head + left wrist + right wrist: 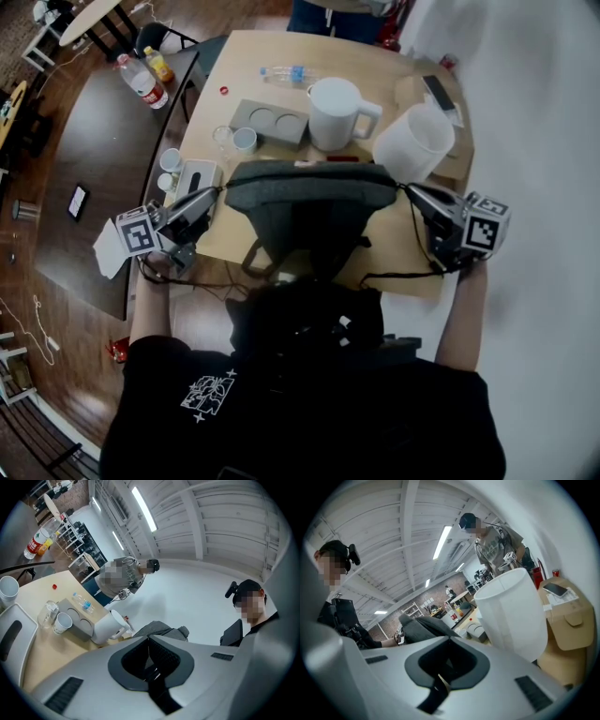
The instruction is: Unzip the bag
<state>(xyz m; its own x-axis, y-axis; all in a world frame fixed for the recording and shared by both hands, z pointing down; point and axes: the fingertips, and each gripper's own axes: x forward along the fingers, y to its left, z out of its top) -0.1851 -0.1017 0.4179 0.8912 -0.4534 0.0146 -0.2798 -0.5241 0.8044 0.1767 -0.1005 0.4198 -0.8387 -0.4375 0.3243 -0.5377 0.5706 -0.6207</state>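
Standing behind the grey bag (309, 202) are a white jug (336, 114) and bucket (405, 157).

- We wear a black short-sleeved T-shirt (309, 412) with a small white print (208, 394).
- Our left gripper (216, 193) and right gripper (411, 189) have light grey shells.
- The left marker cube (139, 232) and right marker cube (487, 223) are white with black squares.
- Thin black cables (403, 275) trail from both.
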